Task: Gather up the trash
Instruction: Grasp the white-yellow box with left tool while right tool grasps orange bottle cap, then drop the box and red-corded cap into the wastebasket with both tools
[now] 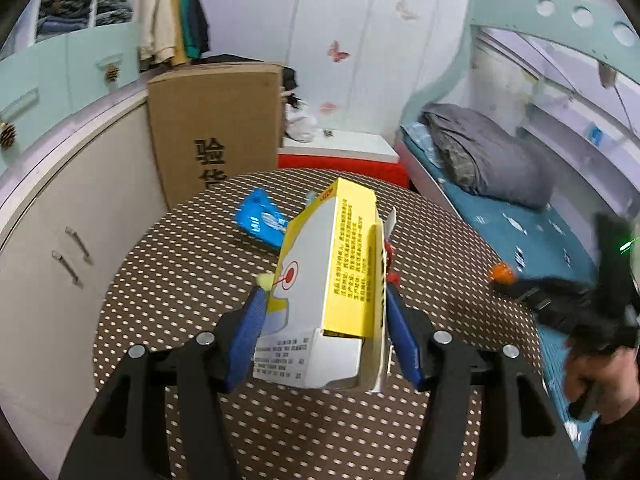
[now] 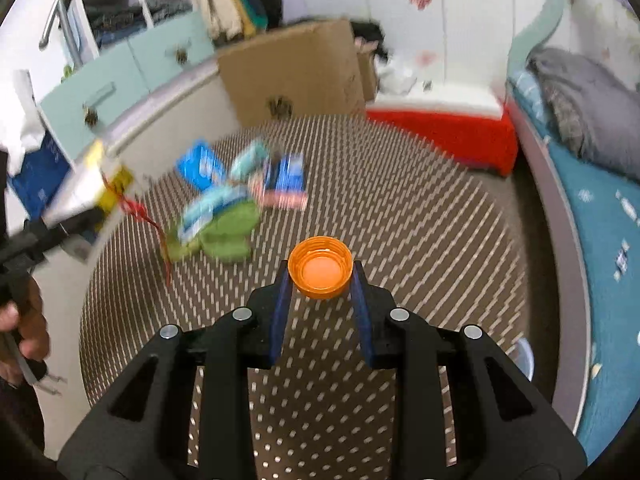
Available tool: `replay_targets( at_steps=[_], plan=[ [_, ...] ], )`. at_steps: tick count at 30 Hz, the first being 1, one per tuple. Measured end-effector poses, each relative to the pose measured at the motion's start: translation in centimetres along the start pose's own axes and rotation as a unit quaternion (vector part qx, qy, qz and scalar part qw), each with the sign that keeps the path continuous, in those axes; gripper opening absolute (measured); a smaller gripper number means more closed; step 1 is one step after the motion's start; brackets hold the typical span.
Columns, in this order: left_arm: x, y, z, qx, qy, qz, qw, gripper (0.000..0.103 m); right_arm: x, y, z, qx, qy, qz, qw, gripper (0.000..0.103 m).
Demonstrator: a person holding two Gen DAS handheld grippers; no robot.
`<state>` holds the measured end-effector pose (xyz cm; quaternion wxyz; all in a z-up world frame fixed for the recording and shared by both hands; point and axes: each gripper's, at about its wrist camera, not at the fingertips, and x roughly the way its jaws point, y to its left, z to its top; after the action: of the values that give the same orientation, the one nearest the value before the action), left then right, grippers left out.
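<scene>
Two items held: one per gripper, both lifted clear of the table (image 2: 400, 208).
Left gripper (image 1: 326, 300): clamped across the sides of a yellow and white carton (image 1: 332, 280), open flap nearest the camera.
Right gripper (image 2: 320, 276): pinching an orange bottle cap (image 2: 320, 267) by its rim, hollow side up.
Remaining trash: blue packet (image 1: 260, 224), green cloth (image 2: 228, 236) and wrappers lying on the table.
Handling advice: keep both grips firm and level; no bin is visible, so find it before releasing.
Risk: the cap could slip from its narrow hold.

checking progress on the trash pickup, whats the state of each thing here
left claw: shut on the yellow carton
yellow carton: held off the table, near end flap open
right claw: shut on the orange cap
orange cap: held, hollow side showing
blue packet: lying on the dotted table
</scene>
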<state>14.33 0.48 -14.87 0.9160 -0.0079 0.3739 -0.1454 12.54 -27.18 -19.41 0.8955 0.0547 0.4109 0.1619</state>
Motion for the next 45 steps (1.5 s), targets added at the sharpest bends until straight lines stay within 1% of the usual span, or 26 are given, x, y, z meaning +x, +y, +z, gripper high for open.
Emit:
replay_targets(
  at_steps=[2,4,6,7,10,13,15,16,17,18,19,20,23,26,29,32,36,38,41,45],
  plan=[
    [0.3,-0.7,-0.4,0.006,0.007,-0.007,0.9999,0.059,2.2,0.7,-1.5,-0.003,0.029,0.010,1.000,0.030],
    [0.6,-1.4,-0.9,0.010,0.017,-0.014,0.9997,0.059,3.7,1.3,-2.3,-0.005,0.047,0.017,0.999,0.031],
    [0.8,-2.0,-1.3,0.017,0.024,-0.019,0.9994,0.059,4.0,1.8,-2.5,-0.006,0.048,0.027,0.998,0.043],
    [0.9,-2.2,-1.4,0.022,0.027,-0.022,0.9992,0.059,3.8,2.1,-2.3,-0.009,0.040,0.033,0.999,0.052],
    [0.9,-2.9,-1.7,0.036,0.033,-0.027,0.9984,0.059,2.5,3.8,-1.3,-0.039,0.014,0.065,0.997,0.053],
    [0.8,-3.5,-1.7,0.047,0.037,-0.036,0.9976,0.059,1.6,5.9,-0.5,-0.078,0.001,0.098,0.992,0.053],
    [0.6,-4.1,-1.7,0.055,0.037,-0.039,0.9970,0.059,1.5,7.0,-0.2,-0.102,-0.001,0.102,0.990,0.052],
    [0.5,-4.3,-1.6,0.062,0.038,-0.040,0.9966,0.059,1.7,7.5,-0.1,-0.111,-0.002,0.098,0.989,0.049],
    [0.4,-4.6,-1.6,0.068,0.039,-0.040,0.9961,0.059,1.7,7.6,0.0,-0.114,-0.005,0.098,0.989,0.036],
    [0.3,-5.0,-1.7,0.074,0.039,-0.039,0.9957,0.059,1.6,7.6,0.2,-0.113,-0.008,0.105,0.988,0.029],
    [0.2,-5.2,-1.8,0.080,0.039,-0.038,0.9953,0.059,1.4,7.6,0.5,-0.110,-0.014,0.115,0.987,0.019],
    [0.2,-5.3,-1.7,0.082,0.040,-0.036,0.9951,0.059,1.0,7.5,0.5,-0.110,-0.021,0.117,0.987,0.013],
    [0.3,-5.4,-1.6,0.085,0.041,-0.033,0.9950,0.059,-0.5,6.5,1.0,-0.107,-0.046,0.101,0.988,0.010],
    [0.6,-5.8,-1.4,0.089,0.042,-0.034,0.9945,0.059,-2.4,3.7,1.6,-0.077,-0.070,0.077,0.992,0.009],
    [1.0,-6.9,-1.2,0.094,0.044,-0.043,0.9936,0.059,-4.3,0.4,2.3,-0.042,-0.093,0.061,0.993,0.009],
    [1.6,-8.1,-0.5,0.093,0.044,-0.056,0.9931,0.059,-6.3,-3.3,2.6,-0.001,-0.113,0.051,0.992,0.009],
    [2.5,-10.8,1.1,0.093,0.035,-0.080,0.9919,0.059,-9.0,-8.8,2.2,0.061,-0.133,0.036,0.989,0.009],
    [2.9,-12.3,1.8,0.095,0.030,-0.092,0.9907,0.059,-10.0,-11.1,1.9,0.087,-0.137,0.029,0.986,0.009],
    [3.8,-14.9,2.9,0.102,0.025,-0.114,0.9879,0.059,-11.1,-15.1,1.1,0.135,-0.139,0.006,0.981,0.009],
    [5.7,-19.1,3.8,0.113,0.031,-0.141,0.9831,0.059,-10.8,-20.5,-0.8,0.188,-0.117,-0.038,0.974,0.009]
  ],
)
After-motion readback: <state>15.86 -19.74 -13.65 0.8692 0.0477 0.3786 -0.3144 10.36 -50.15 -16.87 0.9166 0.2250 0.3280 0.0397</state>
